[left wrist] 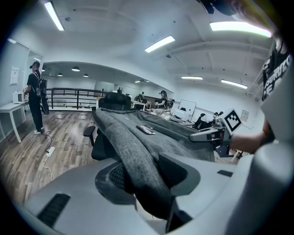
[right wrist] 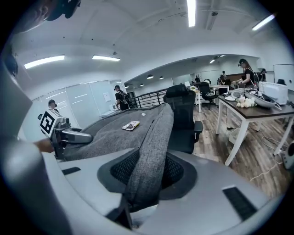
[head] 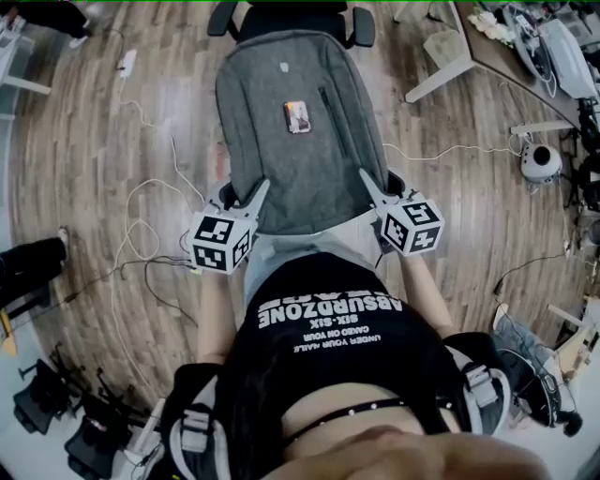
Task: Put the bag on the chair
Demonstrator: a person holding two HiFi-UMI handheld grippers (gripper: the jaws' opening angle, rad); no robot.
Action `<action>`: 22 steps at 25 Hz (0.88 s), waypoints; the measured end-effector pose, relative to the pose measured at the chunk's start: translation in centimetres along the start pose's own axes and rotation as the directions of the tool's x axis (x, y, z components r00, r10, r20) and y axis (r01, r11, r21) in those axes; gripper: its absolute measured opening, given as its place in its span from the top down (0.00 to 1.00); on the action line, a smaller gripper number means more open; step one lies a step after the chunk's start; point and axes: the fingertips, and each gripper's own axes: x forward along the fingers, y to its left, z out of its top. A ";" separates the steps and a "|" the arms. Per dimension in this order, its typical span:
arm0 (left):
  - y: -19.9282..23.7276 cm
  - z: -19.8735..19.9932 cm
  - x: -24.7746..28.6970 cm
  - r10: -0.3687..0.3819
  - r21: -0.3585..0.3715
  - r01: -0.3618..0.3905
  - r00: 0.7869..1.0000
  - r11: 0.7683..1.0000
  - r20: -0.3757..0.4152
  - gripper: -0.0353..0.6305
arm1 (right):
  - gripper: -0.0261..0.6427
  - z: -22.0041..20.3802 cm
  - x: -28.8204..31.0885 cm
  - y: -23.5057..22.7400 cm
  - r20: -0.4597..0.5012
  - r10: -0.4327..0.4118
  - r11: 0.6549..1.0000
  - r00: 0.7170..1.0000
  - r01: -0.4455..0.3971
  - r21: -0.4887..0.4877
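A grey fabric backpack (head: 298, 141) with a small orange-and-white patch (head: 297, 115) is held flat above the wood floor, its far end over a black office chair (head: 291, 19). My left gripper (head: 251, 199) is shut on the bag's near left edge (left wrist: 138, 165). The near right edge (right wrist: 147, 160) is clamped in my right gripper (head: 370, 186). In the left gripper view the chair (left wrist: 112, 102) stands behind the bag; in the right gripper view the chair (right wrist: 183, 114) rises just beyond it. Each gripper view shows the other gripper across the bag.
White cables and a power strip (head: 127, 62) lie on the floor at the left. A white desk (head: 525, 47) with equipment stands at the right, a small round device (head: 541, 162) beside it. People stand in the background (left wrist: 36, 96). More black chairs (head: 56, 412) sit at lower left.
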 end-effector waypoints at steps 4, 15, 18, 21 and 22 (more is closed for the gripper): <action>4.6 3.6 2.7 -0.021 0.006 0.021 1.000 1.000 0.016 0.70 | 0.76 4.3 4.3 -0.8 0.019 -0.028 1.000 0.999 0.028 -0.002; 11.9 11.1 8.7 -0.137 0.058 0.137 0.991 0.989 0.001 0.70 | 0.76 10.8 10.4 -3.0 0.063 -0.134 0.987 0.989 0.128 0.093; 12.8 11.6 10.0 -0.156 0.057 0.156 0.988 0.986 -0.008 0.70 | 0.76 11.1 11.4 -3.6 0.054 -0.149 0.984 0.987 0.143 0.105; 13.3 11.8 11.2 -0.161 0.040 0.161 0.987 0.986 -0.012 0.70 | 0.76 11.6 12.2 -4.5 0.039 -0.153 0.983 0.987 0.148 0.105; 13.6 11.8 11.6 -0.161 0.034 0.161 0.987 0.986 -0.015 0.70 | 0.76 11.8 12.7 -4.7 0.034 -0.154 0.983 0.987 0.149 0.106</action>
